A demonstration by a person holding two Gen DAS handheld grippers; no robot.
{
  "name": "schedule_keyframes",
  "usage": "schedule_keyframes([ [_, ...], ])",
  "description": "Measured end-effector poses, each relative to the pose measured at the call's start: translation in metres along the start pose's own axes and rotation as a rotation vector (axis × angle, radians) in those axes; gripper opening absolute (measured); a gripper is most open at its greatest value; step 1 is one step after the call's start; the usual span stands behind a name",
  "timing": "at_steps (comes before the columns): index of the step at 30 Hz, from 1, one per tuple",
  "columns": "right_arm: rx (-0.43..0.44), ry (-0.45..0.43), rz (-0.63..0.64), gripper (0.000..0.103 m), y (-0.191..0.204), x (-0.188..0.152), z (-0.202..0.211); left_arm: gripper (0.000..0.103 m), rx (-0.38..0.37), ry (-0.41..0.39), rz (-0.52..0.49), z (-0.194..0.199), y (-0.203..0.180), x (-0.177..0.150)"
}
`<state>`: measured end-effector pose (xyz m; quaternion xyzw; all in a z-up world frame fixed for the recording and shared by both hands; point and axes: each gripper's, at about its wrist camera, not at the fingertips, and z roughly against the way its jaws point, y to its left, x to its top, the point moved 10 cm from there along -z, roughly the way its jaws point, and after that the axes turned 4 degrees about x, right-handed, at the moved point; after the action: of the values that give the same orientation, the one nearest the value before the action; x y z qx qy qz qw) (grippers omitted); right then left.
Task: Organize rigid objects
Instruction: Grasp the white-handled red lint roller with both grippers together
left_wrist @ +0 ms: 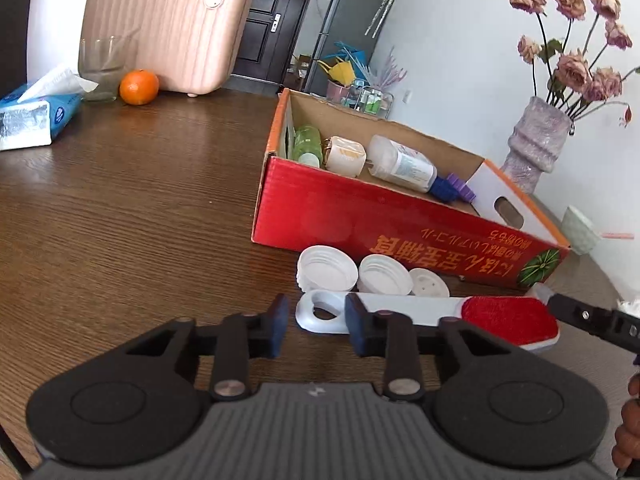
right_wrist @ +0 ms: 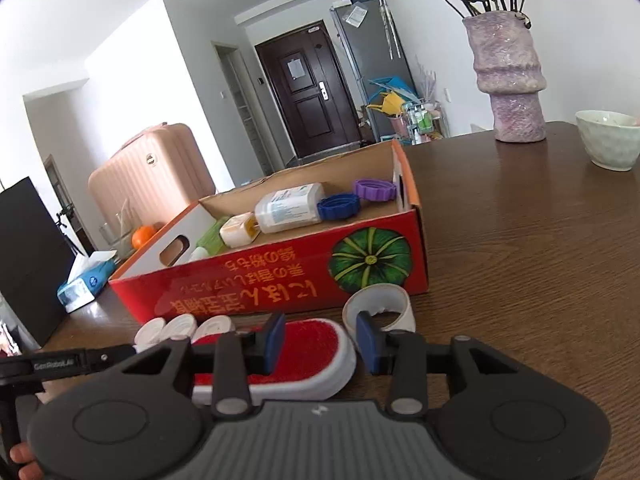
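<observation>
A white lint brush (left_wrist: 420, 314) with a red pad lies on the wooden counter (left_wrist: 140, 200), low in the frame, just before a red cardboard box (left_wrist: 360, 220) holding bottles. Three white caps (left_wrist: 328, 270) sit between them. The left claw (left_wrist: 316, 326) gapes wide at its handle. The right claw (right_wrist: 320, 342) gapes wide over the pad, beside a tape roll (right_wrist: 380, 308).

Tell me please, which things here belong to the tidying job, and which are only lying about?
Job: red box; lint brush; three white caps; tape roll; bottles inside the box.

Lying about: orange; tissue pack; glass; flower vase; bowl; pink suitcase.
</observation>
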<state>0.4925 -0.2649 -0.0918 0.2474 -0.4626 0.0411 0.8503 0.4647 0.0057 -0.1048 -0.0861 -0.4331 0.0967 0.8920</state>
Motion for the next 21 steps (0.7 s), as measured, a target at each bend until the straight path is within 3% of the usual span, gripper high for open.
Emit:
schedule_keyframes([
  [2,0.031,-0.001,0.029,0.031,0.01,-0.002,0.006,0.03,-0.011,0.002,0.015,-0.001,0.002,-0.001],
  [6,-0.016,0.014,0.072,0.031,0.014,-0.007,0.004,0.03,-0.041,0.003,0.058,-0.003,0.005,0.0],
  [9,-0.065,0.031,0.04,0.033,0.003,-0.008,0.0,0.032,-0.037,-0.015,0.078,-0.004,0.008,0.001],
  [13,0.006,0.027,-0.123,0.032,-0.013,-0.009,-0.003,0.021,-0.048,-0.015,0.107,-0.003,0.008,-0.001],
  [16,0.006,0.038,-0.142,0.03,-0.011,-0.013,0.001,0.021,-0.013,-0.028,0.099,0.007,0.008,-0.006],
  [21,0.001,0.06,-0.117,0.029,0.002,-0.028,0.03,0.021,-0.021,-0.005,0.147,0.041,0.012,-0.028],
])
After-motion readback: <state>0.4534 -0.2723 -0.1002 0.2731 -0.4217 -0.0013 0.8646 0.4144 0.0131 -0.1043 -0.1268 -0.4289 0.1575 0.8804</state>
